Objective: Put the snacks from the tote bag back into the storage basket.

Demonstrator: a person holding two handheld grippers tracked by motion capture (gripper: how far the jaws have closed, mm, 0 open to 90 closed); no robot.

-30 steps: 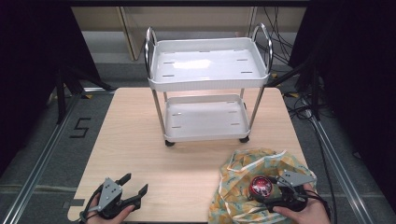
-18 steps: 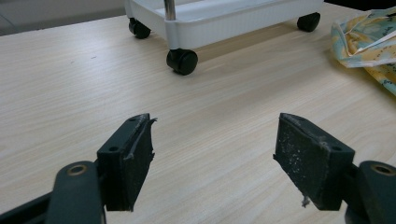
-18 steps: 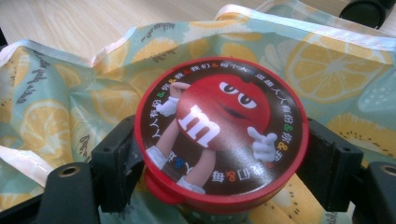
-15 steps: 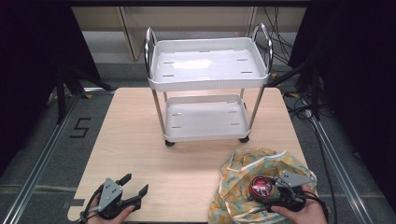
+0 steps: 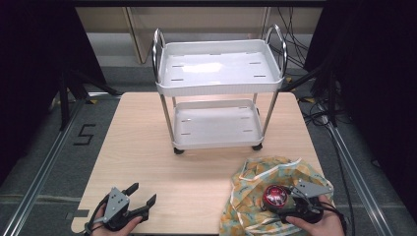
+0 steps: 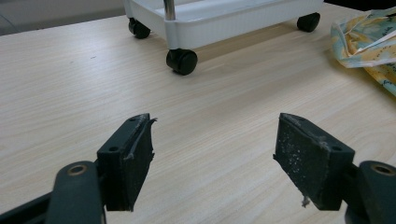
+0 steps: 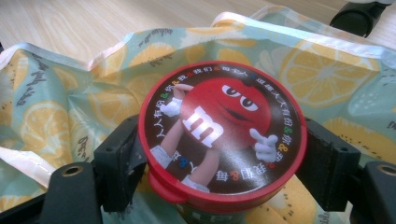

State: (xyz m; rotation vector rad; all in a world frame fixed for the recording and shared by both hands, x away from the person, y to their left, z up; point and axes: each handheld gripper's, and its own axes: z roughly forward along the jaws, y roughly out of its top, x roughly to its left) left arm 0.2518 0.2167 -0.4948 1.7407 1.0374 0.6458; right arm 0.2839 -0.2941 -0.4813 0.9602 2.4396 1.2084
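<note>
Nothing much shifts at the lower left of the high view: my left gripper sits where it was a second ago, near the table's front edge, jaws spread wide with bare wood between them. Its own view confirms the gap, and shows the cart's black casters at the upper middle of the frame.

Moving right, the white two-shelf cart stands unmoved at the centre top of the high view, both shelves bare.

At the lower right, my right gripper stays clenched on the red-lidded candy tub, which sits in the open mouth of the lemon-print bag. In the right gripper view the pads press either side of the tub just under its lid. Compared with a second ago the tub has barely crept, so I judge the lift out of the bag is only starting, with the cart the likely destination.
</note>
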